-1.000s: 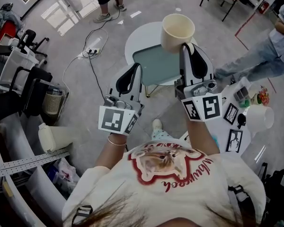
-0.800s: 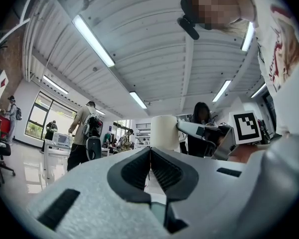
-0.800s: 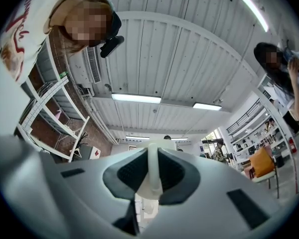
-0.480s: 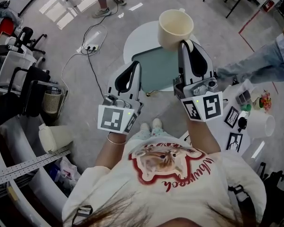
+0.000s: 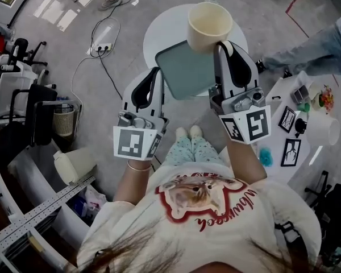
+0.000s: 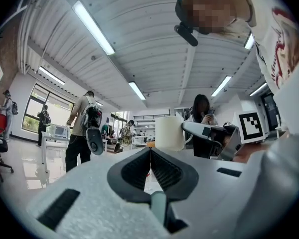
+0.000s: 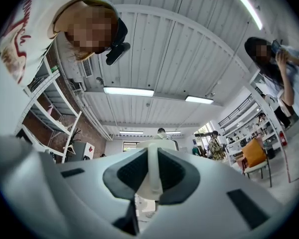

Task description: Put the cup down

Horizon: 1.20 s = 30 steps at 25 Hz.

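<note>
A cream cup (image 5: 209,26) is held high over a round white table (image 5: 157,32) that carries a grey-green tray (image 5: 184,70). My right gripper (image 5: 224,48) is shut on the cup's handle, with the cup's mouth facing up. In the right gripper view the pale handle (image 7: 152,169) runs between the dark pads of my right gripper (image 7: 152,151), and the cup body (image 7: 154,144) shows beyond them. My left gripper (image 5: 157,74) hovers to the left of the tray, shut and holding nothing. In the left gripper view its jaws (image 6: 150,152) meet, and the cup (image 6: 169,132) hangs to the right.
A white side table (image 5: 284,98) at the right holds picture cards and a white cup (image 5: 323,131). A cable and power strip (image 5: 102,45) lie on the floor at the left. Chairs and a bin (image 5: 62,121) stand at far left. A person's leg (image 5: 307,49) is at top right.
The round table and tray have come closer and now lie under the grippers. The cup stays gripped by its handle. Both grippers keep their pose.
</note>
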### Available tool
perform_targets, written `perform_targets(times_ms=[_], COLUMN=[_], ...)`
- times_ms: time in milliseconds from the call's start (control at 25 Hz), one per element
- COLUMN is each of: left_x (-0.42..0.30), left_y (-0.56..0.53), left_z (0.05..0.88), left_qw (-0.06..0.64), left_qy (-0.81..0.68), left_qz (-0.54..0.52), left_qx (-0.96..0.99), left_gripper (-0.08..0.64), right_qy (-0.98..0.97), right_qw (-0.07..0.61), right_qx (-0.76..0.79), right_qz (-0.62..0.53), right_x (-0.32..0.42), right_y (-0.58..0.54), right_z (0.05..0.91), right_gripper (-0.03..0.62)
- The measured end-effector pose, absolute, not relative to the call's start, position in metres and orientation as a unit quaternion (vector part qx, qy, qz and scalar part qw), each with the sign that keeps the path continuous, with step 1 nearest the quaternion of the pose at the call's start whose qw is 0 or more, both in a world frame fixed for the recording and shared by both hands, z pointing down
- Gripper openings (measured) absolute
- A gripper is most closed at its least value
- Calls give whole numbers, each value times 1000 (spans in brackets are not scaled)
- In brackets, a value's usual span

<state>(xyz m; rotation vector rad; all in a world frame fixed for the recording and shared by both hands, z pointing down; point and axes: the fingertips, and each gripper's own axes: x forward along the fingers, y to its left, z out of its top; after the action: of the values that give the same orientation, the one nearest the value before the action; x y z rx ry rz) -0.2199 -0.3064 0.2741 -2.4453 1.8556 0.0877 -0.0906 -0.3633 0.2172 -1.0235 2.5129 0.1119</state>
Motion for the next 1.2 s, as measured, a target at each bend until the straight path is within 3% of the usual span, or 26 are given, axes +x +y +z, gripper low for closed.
perform_targets(times_ms=[1200], left_x=[-247], left_y=[-309], left_z=[406], left_qw=[-29], left_qy=[611], left_qz=[-30], left_qx=[-791], left_gripper=[14], right_qy=[904], right_qw=[147], right_qx=[-401], right_qz=[3], right_x=[-84], right_y=[-355], right_z=[388], right_gripper=[55])
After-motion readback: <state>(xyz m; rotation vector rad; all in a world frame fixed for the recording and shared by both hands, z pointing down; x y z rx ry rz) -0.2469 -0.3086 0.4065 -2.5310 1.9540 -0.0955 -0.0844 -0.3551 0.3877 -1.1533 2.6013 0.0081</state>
